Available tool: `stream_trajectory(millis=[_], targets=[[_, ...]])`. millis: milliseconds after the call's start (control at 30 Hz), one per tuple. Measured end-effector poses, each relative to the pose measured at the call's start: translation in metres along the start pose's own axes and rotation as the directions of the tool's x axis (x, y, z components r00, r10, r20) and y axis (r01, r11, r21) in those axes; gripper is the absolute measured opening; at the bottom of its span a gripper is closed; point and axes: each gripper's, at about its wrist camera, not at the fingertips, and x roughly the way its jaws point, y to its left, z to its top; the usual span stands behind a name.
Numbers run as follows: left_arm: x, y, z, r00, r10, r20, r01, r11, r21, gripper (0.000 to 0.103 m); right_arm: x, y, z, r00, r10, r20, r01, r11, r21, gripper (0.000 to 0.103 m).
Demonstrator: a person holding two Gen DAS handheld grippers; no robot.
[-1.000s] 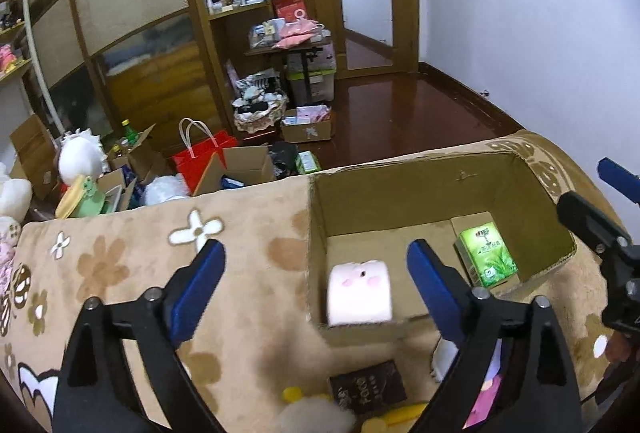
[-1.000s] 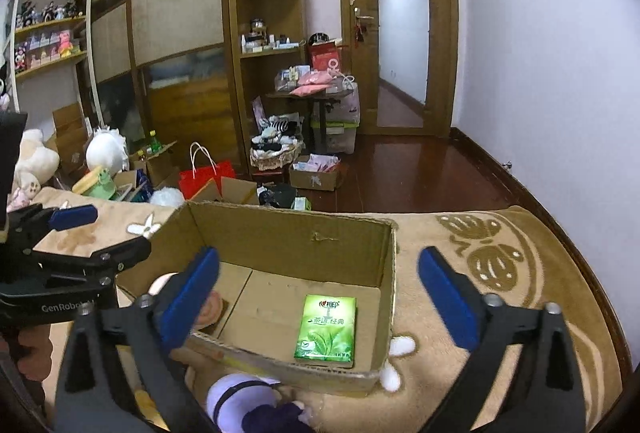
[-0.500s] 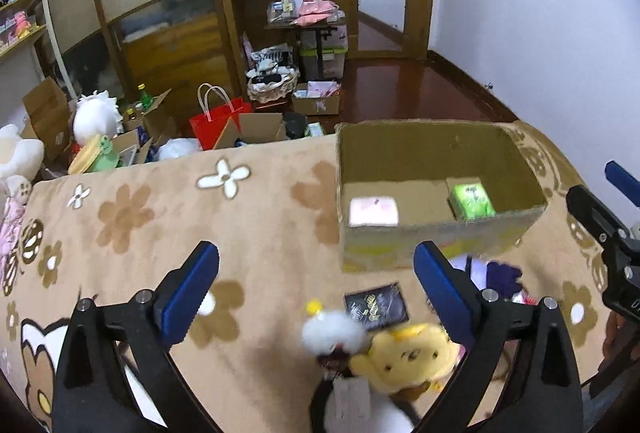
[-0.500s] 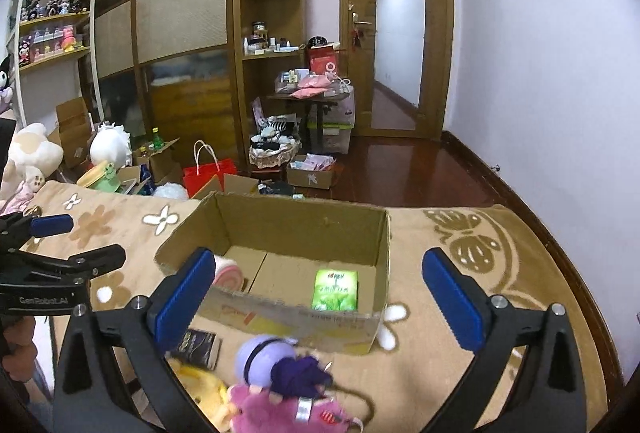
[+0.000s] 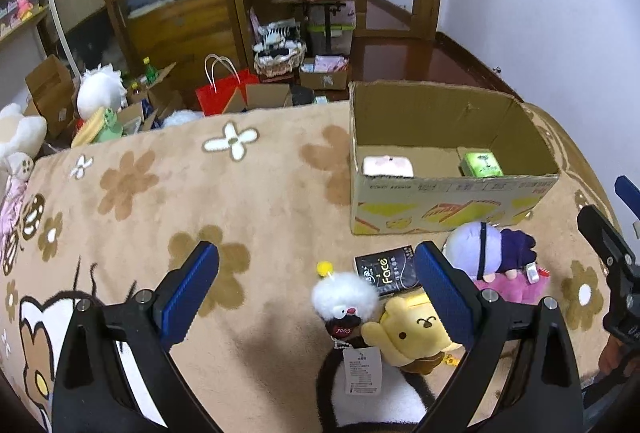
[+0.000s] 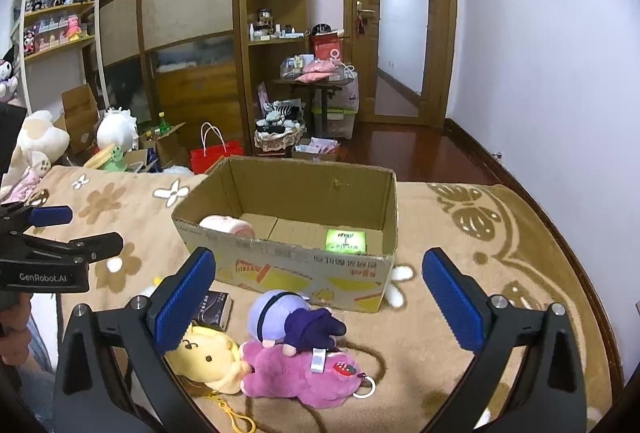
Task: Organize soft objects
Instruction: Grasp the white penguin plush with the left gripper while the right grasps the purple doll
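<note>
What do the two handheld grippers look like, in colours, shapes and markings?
Each gripper has black angular arms with silver screws and flat blue ribbed pads. On the left gripper, white "GenRobot.AI" lettering marks the black body. The right gripper looks the same. No cables or sleeves show.

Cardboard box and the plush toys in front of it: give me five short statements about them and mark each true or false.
1. The cardboard box holds a green tissue pack and a pink-and-white soft item. True.
2. The yellow plush lies inside the box. False: it lies on the blanket in front of the box.
3. The purple-haired doll lies on top of the magenta plush. True.
4. The right gripper is shut on the doll. False: its jaws are wide open and hold nothing.
5. The left gripper is open, with the white fluffy toy below it. True.
</note>
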Motion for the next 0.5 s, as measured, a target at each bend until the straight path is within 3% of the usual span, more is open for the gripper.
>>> stream_trajectory(millis=[500], targets=[[0.059, -0.003, -0.010, 0.982, -0.015, -0.189, 0.016, 1.000, 0.003, 0.097, 0.050, 0.022, -0.025, 0.994, 0.010, -0.111, -0.019, 0.997, -0.075, 0.103]])
